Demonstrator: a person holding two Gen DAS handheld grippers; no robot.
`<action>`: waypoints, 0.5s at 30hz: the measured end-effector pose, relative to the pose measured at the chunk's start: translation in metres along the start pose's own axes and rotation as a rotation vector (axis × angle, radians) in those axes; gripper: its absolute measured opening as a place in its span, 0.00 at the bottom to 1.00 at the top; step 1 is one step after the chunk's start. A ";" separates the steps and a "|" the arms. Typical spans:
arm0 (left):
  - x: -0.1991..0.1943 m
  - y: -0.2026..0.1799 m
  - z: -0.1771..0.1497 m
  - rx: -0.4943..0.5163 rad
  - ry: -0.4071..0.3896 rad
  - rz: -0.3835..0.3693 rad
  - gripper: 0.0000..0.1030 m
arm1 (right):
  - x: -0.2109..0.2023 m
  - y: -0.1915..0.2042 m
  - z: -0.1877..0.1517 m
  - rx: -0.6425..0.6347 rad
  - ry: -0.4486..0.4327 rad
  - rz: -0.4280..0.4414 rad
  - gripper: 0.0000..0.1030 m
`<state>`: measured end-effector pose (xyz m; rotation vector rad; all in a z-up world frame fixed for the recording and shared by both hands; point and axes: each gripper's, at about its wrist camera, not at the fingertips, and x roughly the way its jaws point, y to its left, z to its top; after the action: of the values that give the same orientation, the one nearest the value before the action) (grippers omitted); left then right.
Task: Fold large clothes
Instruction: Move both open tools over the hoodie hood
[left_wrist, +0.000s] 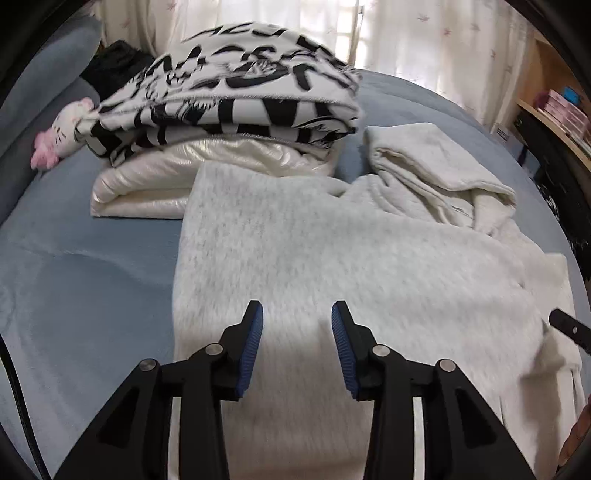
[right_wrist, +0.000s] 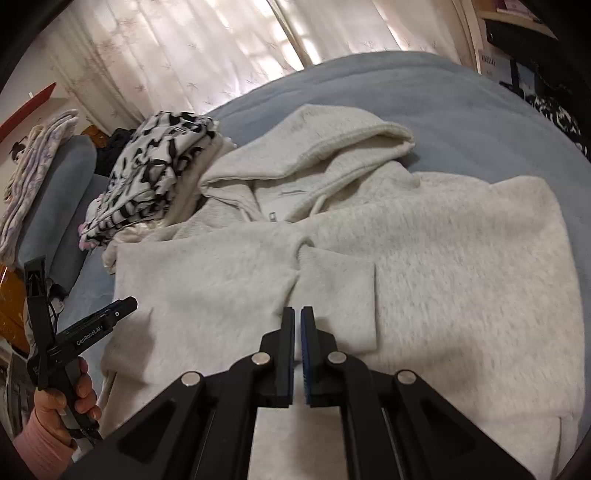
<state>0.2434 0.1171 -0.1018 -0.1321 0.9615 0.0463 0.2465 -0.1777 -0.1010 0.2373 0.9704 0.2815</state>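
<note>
Grey hoodie flat on bed (folded pile beside); left tongs parted, empty; right tongs closed, empty.

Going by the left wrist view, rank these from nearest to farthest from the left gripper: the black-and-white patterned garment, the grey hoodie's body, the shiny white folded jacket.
From the left gripper:
1. Grey hoodie's body, directly under and ahead of the fingers.
2. Shiny white folded jacket, further back, to the left.
3. Black-and-white patterned garment, stacked on that jacket, farthest back.
</note>
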 end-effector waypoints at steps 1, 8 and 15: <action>-0.007 -0.003 -0.002 0.011 -0.005 -0.002 0.40 | -0.005 0.002 -0.002 -0.007 -0.001 0.004 0.03; -0.059 -0.026 -0.020 0.074 -0.047 -0.047 0.55 | -0.040 0.015 -0.013 -0.033 0.001 0.040 0.05; -0.112 -0.037 -0.033 0.114 -0.067 -0.106 0.58 | -0.083 0.030 -0.024 -0.063 -0.020 0.047 0.31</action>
<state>0.1563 0.0781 -0.0255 -0.0754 0.8867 -0.1011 0.1779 -0.1755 -0.0398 0.2056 0.9356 0.3518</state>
